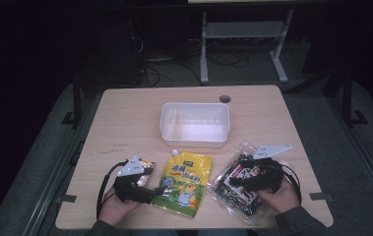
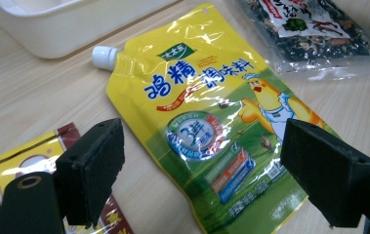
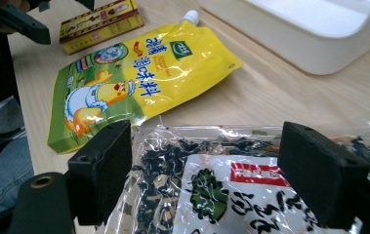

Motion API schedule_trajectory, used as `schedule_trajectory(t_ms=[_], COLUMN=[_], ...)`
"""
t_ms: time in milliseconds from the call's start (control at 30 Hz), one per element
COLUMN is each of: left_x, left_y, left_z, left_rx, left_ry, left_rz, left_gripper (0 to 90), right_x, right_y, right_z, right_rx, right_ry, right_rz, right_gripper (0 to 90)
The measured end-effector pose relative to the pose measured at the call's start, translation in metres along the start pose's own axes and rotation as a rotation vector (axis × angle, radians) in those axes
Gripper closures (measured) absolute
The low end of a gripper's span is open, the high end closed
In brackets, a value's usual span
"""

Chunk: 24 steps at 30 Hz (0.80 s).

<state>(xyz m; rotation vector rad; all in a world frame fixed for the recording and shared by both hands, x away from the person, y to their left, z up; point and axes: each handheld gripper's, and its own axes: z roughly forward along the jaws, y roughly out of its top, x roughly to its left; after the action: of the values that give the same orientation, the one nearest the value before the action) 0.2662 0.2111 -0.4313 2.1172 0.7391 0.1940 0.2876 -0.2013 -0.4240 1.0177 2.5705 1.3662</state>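
Approach step, nothing gripped yet. Left gripper [image 2: 202, 180] jaws wide, empty, hovering over yellow spout pouch [image 1: 182, 184] at tabletop's near edge, centre. Right gripper [image 3: 204, 183] jaws wide, empty, over clear dried-seaweed bag [image 1: 238, 183] toward near right corner. White tub [image 1: 195, 129] mid-table, apparently destination. Next, as I judge: lower, close jaws on package edge.

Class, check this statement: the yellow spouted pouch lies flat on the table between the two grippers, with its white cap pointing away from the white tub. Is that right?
Not quite. The yellow spouted pouch does lie flat on the table between the left gripper and right gripper, but its white cap points toward the white tub, not away. The high view shows it.
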Motion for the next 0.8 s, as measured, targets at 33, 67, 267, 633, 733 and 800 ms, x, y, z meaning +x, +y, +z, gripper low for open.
schedule_trajectory(t_ms=[33, 67, 267, 633, 733, 800], left_x=[0.000, -0.001, -0.008, -0.020, -0.026, -0.030], left_y=[0.001, 0.003, 0.012, 0.036, 0.045, 0.051], left_z=[0.001, 0.002, 0.007, 0.023, 0.031, 0.038], left_rx=[0.002, 0.002, 0.005, 0.023, 0.030, 0.039], left_ry=[-0.003, -0.006, -0.019, -0.051, -0.062, -0.071], left_rz=[0.004, 0.006, 0.027, 0.072, 0.090, 0.100], left_gripper=[15.9, 15.9, 15.9, 16.2, 16.7, 16.8], right_x=[-0.003, -0.003, -0.008, -0.021, -0.028, -0.034], right_y=[0.000, 0.000, 0.003, 0.006, 0.005, 0.004], right_z=[-0.004, -0.004, -0.013, -0.035, -0.043, -0.049], right_rx=[-0.010, -0.010, -0.032, -0.033, -0.031, -0.030], right_ry=[-0.001, -0.001, -0.016, -0.082, -0.108, -0.128], right_rz=[0.009, 0.009, 0.026, 0.062, 0.086, 0.101], right_gripper=[19.5, 19.5, 18.9, 18.5, 18.9, 19.5])
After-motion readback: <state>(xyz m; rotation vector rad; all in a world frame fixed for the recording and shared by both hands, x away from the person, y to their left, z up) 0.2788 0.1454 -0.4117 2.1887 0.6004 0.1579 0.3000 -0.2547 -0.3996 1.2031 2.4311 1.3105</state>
